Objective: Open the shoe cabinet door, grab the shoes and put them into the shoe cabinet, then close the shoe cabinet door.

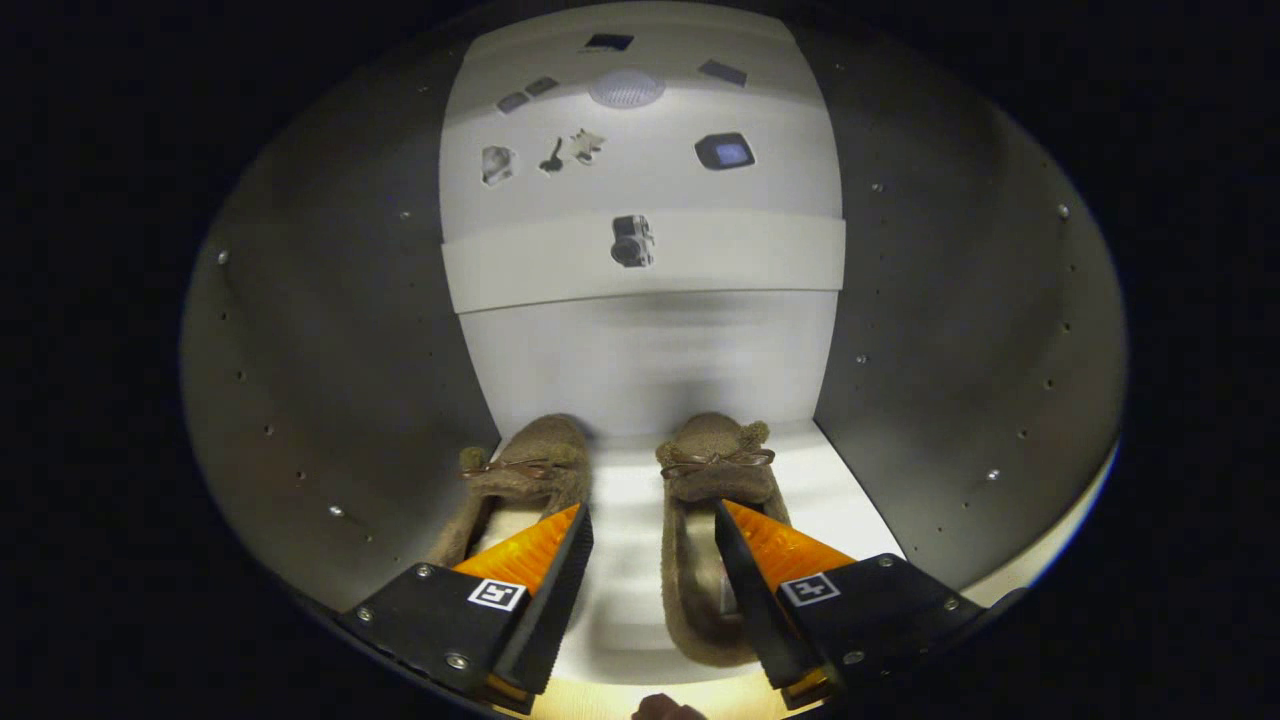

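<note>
Inside the shoe cabinet (330, 400), two brown fuzzy shoes sit side by side on the white shelf (630, 500), toes to the far wall — the left shoe (520, 470) and the right shoe (712, 470). The claw (652, 525) is released, fingers spread wide, gripping nothing — the gap between the shoes lies between them.

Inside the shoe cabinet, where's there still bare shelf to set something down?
A bare strip of shelf runs between the left slipper and the right slipper, beneath the open fingers. A smaller patch lies between the right slipper and the right wall. The left slipper crowds the left wall.
</note>
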A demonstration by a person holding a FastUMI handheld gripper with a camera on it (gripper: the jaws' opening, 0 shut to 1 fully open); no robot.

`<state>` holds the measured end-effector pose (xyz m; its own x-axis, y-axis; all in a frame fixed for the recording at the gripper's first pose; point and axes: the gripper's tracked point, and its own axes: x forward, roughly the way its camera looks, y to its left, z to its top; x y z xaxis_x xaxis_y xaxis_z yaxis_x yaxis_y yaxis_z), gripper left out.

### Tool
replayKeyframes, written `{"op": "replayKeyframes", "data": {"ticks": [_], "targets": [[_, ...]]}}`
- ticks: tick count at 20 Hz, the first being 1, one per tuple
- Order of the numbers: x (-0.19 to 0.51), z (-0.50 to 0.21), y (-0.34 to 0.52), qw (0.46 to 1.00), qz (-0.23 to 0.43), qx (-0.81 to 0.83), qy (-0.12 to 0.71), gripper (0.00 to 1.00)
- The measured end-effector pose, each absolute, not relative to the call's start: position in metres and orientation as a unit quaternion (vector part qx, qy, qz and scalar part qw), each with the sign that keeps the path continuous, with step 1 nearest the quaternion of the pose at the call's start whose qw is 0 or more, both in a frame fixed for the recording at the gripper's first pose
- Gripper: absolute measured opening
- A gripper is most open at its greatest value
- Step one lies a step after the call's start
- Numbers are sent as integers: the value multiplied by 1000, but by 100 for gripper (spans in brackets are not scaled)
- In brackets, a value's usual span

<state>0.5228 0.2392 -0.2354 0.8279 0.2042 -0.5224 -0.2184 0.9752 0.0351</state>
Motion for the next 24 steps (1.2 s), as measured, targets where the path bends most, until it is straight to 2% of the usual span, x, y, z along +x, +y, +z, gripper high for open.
{"op": "replayKeyframes", "data": {"ticks": [3,7,17,24], "targets": [[492,-211,240,963,106,-9,249,86],[438,-182,241,970,102,-2,222,93],[307,-153,200,976,98,4,194,93],[219,-145,159,971,146,16,189,93]]}}
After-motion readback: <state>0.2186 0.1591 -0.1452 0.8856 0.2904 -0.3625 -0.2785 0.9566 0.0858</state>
